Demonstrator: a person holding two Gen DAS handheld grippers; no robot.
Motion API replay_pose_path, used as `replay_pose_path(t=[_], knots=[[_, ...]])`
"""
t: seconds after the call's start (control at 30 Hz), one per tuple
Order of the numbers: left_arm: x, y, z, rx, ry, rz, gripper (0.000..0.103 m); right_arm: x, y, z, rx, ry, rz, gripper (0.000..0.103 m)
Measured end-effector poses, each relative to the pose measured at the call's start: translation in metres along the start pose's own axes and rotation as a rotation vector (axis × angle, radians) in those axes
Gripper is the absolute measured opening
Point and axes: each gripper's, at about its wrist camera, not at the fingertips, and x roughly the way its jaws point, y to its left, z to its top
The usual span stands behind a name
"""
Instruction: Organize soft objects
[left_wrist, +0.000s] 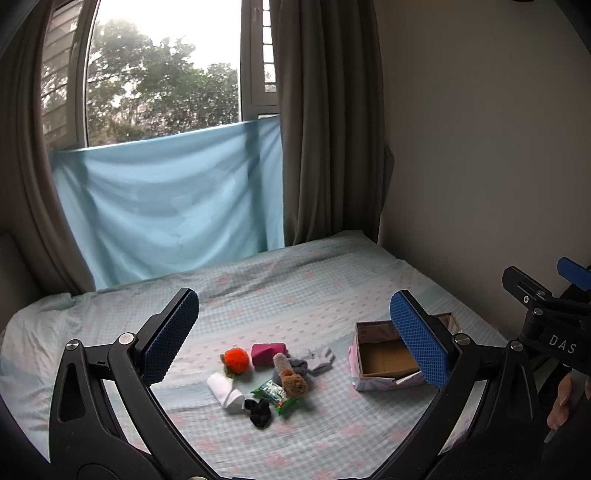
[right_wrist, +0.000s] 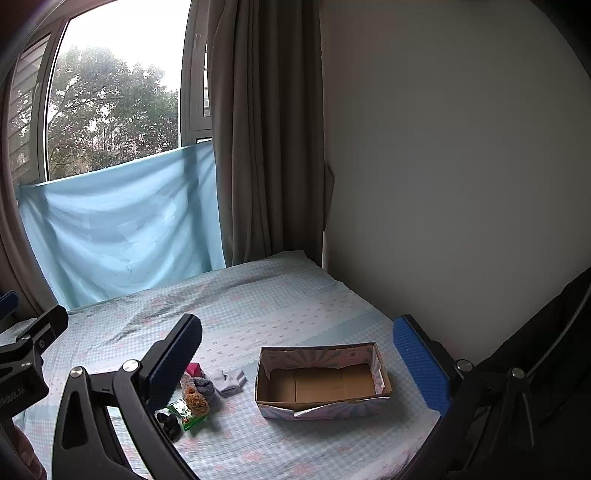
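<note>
A small pile of soft things lies on the bed: an orange pom-pom (left_wrist: 236, 359), a magenta folded cloth (left_wrist: 268, 352), a brown plush toy (left_wrist: 290, 376), a pale grey glove (left_wrist: 319, 359), a white rolled sock (left_wrist: 226, 394), a black scrunchie (left_wrist: 258, 412) and a green packet (left_wrist: 276, 395). An open cardboard box (right_wrist: 321, 384) with patterned sides sits empty to the right of the pile. My left gripper (left_wrist: 295, 339) hovers open above the pile, holding nothing. My right gripper (right_wrist: 299, 363) is open over the box, and its left finger hides part of the pile.
The bed (left_wrist: 280, 295) has a pale blue checked sheet. A light blue cloth (left_wrist: 166, 199) hangs under the window, a brown curtain (left_wrist: 328, 122) beside it. A bare wall (right_wrist: 461, 166) borders the bed on the right. A hand (left_wrist: 561, 402) holds the right gripper's handle.
</note>
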Motion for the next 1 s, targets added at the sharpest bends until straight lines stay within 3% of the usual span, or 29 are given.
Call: replay_pose_path(t=[1.0], knots=[[0.011,-0.009,0.007,0.003,0.011,-0.018,0.103,0.003,0.002,-0.002,0.007,0.001,-0.009,0.103]])
